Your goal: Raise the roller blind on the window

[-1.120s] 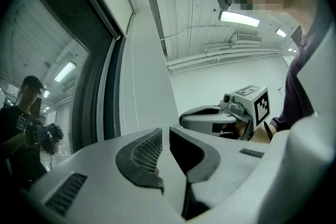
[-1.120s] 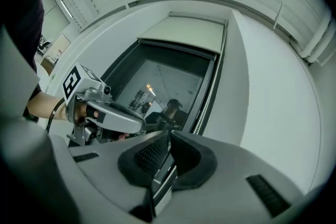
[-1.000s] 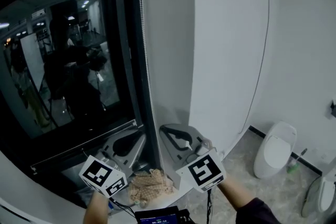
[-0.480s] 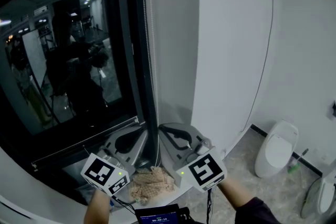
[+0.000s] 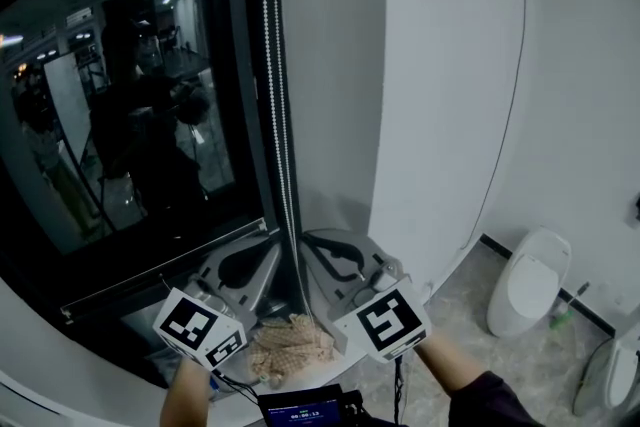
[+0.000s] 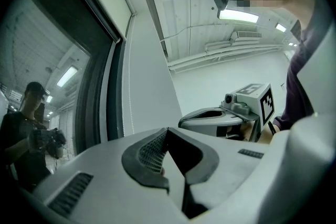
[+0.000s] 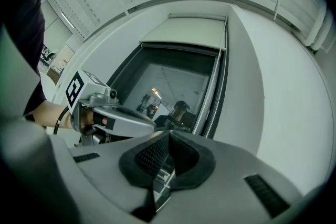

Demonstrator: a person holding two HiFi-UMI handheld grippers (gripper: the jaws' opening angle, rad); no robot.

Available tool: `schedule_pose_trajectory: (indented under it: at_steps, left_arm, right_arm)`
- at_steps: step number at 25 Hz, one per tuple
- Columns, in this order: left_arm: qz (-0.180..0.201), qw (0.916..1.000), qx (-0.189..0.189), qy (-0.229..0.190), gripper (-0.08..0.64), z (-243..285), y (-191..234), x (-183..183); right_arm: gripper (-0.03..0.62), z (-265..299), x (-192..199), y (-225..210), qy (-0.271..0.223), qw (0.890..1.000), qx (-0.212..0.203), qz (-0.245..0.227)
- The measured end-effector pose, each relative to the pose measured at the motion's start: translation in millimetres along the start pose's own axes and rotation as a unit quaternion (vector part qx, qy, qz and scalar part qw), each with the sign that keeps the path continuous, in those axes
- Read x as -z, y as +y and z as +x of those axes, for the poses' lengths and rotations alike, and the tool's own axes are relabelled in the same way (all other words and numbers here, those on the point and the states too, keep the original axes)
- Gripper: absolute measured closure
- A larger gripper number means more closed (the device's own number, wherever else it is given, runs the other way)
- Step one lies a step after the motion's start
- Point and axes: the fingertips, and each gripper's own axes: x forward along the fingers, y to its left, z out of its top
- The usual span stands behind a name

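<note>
The white bead chain [image 5: 280,115] hangs straight down the right side of the dark window [image 5: 130,115]. My right gripper [image 5: 318,245] sits at the chain's lower end. In the right gripper view its jaws [image 7: 169,136] are shut with the bead chain [image 7: 209,94] running down between the pads. The cream roller blind [image 7: 184,34] covers only the top of the pane. My left gripper [image 5: 255,260] rests just left of the chain, and its jaws [image 6: 167,131] look shut with nothing seen between them.
A beige cloth [image 5: 290,345] lies on the sill [image 5: 330,370] between the two grippers. A white wall panel [image 5: 450,115] rises right of the window. A white floor fixture [image 5: 528,290] stands lower right. A small screen [image 5: 300,410] shows at the bottom edge.
Both grippers stay almost where they were. The view has drifted slightly, and the bead chain now shows as a clearer straight line.
</note>
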Motion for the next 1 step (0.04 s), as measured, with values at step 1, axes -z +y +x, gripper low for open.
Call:
schedule_pose_trajectory:
  at_steps: [1]
  left_arm:
    - [-0.001, 1.0, 0.0, 0.0, 0.549, -0.1, 0.8, 0.9]
  right_arm:
    - [0.583, 1.0, 0.4, 0.2, 0.001, 1.0, 0.0, -0.001]
